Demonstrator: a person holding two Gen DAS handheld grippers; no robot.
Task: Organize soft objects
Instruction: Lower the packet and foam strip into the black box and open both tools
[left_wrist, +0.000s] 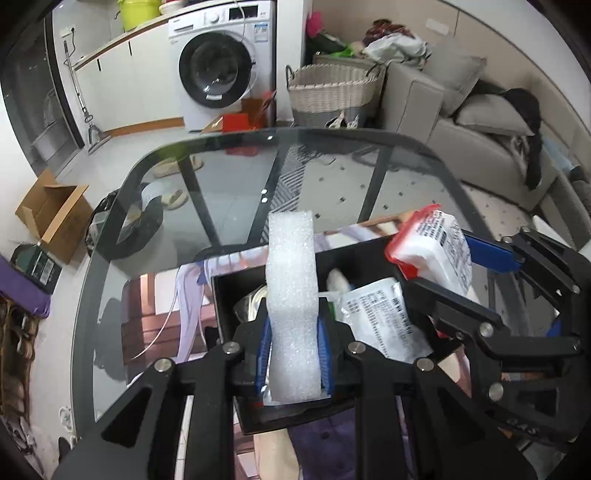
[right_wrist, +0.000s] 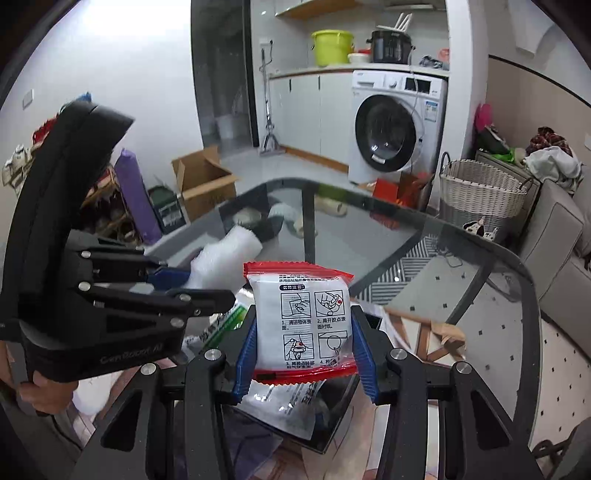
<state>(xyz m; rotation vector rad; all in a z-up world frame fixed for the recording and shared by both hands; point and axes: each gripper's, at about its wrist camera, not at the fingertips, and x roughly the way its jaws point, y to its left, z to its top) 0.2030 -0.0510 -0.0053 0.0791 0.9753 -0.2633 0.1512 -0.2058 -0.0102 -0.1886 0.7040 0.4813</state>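
My left gripper (left_wrist: 293, 354) is shut on a white foam strip (left_wrist: 291, 302) that stands upright above a black box (left_wrist: 225, 291) on the glass table. My right gripper (right_wrist: 304, 354) is shut on a white packet with red ends (right_wrist: 301, 325) and holds it above the same box. The right gripper and its packet (left_wrist: 432, 251) show at the right of the left wrist view. The left gripper (right_wrist: 173, 284) with the blurred foam (right_wrist: 225, 258) shows at the left of the right wrist view. The box holds white plastic packets (left_wrist: 376, 314).
The glass table (left_wrist: 221, 192) has a rounded dark edge. A printed mat (left_wrist: 229, 258) lies under the box. Beyond are a washing machine (left_wrist: 221, 66), a wicker basket (left_wrist: 332, 92), a sofa (left_wrist: 480, 122) and a cardboard box (left_wrist: 51, 214) on the floor.
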